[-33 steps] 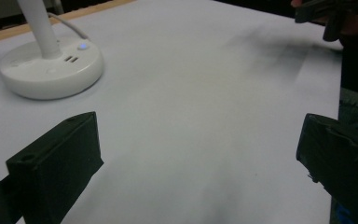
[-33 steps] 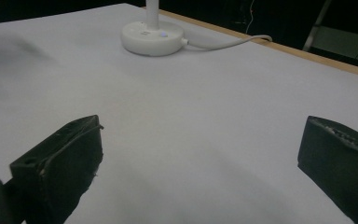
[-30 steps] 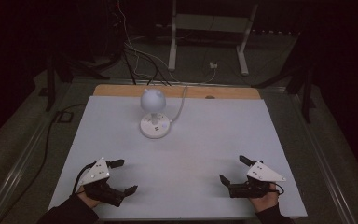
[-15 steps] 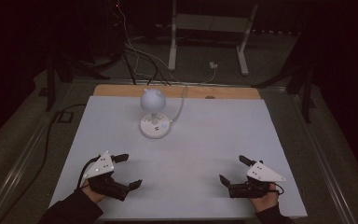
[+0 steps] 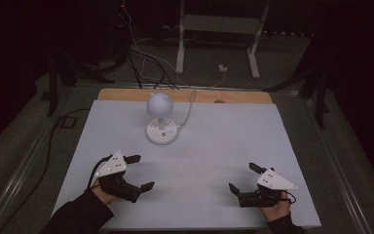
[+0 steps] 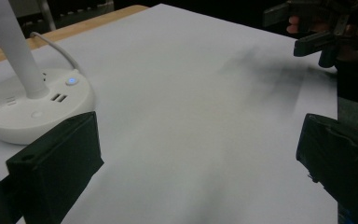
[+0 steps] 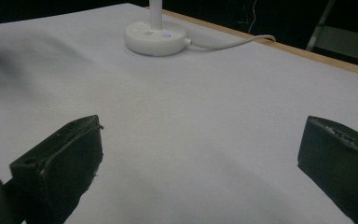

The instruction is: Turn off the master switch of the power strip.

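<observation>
- A white desk lamp (image 5: 160,119) is seen standing upright toward the far side of the table (image 5: 233,146), with its round base flat on the white surface and its globe head above it.
- A small blue light is lit on the lamp base (image 6: 35,105); sockets and a button are visible on its top, and a white cable (image 5: 189,109) is led away from the base toward the table's far edge.
- The left claw (image 5: 139,171) is held near the table's front edge, nearer the lamp than the other claw, with its jaws spread wide and nothing between them; the base lies just beyond its jaw in the left gripper view.
- The right claw (image 5: 242,178) is held well apart from the lamp, on the lamp's right and nearer the person, jaws likewise wide open and empty.
- It is judged that the lamp is about to be approached, probably by the left claw.
- The lamp could be tipped if the thin stem or the head were struck, since the weight is carried high above the base.
- The base could be slid on the smooth surface by a sideways push, and it could be dragged back by the cable if that were snagged.
- The small button could be missed by a wide jaw, or the sockets pressed instead.
</observation>
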A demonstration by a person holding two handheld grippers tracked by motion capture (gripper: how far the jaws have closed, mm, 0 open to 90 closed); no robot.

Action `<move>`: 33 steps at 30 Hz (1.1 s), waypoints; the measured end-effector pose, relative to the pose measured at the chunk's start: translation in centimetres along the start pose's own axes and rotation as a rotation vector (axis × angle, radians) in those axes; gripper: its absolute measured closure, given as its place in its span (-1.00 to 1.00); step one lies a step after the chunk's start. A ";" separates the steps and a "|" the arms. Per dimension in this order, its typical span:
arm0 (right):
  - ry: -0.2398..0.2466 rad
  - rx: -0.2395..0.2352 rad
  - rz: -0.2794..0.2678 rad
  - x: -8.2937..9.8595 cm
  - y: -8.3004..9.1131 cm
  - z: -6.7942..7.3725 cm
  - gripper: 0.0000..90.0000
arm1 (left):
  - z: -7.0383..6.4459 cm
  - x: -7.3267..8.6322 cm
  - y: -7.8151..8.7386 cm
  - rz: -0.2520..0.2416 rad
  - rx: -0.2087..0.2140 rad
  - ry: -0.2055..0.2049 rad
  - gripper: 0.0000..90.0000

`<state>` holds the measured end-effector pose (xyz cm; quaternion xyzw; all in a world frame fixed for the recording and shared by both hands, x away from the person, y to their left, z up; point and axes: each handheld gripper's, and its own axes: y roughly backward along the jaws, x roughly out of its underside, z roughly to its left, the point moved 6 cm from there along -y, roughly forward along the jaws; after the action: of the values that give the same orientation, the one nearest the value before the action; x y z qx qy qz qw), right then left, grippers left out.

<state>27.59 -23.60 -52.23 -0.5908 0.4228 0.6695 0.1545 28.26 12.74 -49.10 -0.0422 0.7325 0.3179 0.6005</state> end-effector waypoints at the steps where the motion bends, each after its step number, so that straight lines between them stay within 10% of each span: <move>1: 0.000 0.000 0.000 0.0 0.0 0.0 -1.00 | 0.0 -0.1 -0.1 0.003 0.000 -0.003 -0.99; 22: -0.008 -0.007 -0.005 0.0 0.1 0.0 -1.00 | 0.8 -2.4 -2.7 0.016 -0.002 -0.006 -0.99; 33: -0.009 -0.010 -0.007 -0.1 0.1 0.1 -1.00 | 2.2 -3.4 -4.0 0.006 -0.073 0.022 -0.99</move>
<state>27.51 -23.53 -52.13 -0.5900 0.4166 0.6739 0.1559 32.81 9.56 -47.88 -0.0654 0.7270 0.3458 0.5896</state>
